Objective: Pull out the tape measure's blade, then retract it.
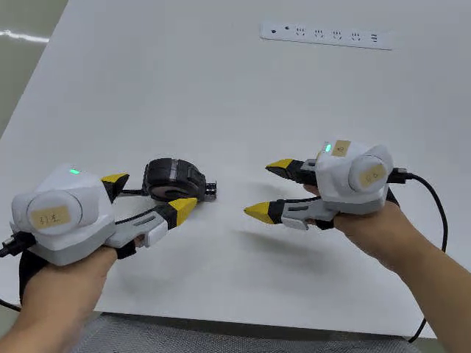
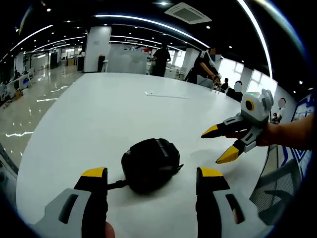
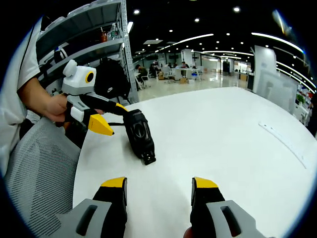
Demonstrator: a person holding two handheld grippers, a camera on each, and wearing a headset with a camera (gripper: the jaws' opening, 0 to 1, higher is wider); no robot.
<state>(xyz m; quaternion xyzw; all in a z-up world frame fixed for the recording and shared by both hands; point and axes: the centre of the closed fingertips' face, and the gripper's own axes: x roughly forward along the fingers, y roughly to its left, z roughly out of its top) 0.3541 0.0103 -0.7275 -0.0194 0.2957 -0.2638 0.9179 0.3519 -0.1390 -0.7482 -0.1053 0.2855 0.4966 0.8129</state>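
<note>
A wide white table (image 1: pixel 221 88) takes up most of the head view, bare and matte, with a white power strip (image 1: pixel 324 34) lying flat near its far edge at the upper right. A strip of glossy floor (image 1: pixel 22 44) shows past the table's edge at the upper left.

The black tape measure (image 1: pixel 173 179) lies on the table left of centre. The nub at its mouth points toward the right side of the frame. The left gripper (image 1: pixel 149 194), held at the lower left, has its yellow-tipped fingers wide apart on either side of the tape measure. Whether either finger touches it cannot be told.

The right gripper (image 1: pixel 266 190), at centre right, hangs above the table with its fingers spread and nothing between them, near the tape measure but apart from it.

In the gripper views the room is a large open hall with ceiling lights. A metal shelf rack (image 3: pixel 94 34) stands at the upper left of the right gripper view, and a grey mesh chair (image 3: pixel 39 168) sits at its lower left.
</note>
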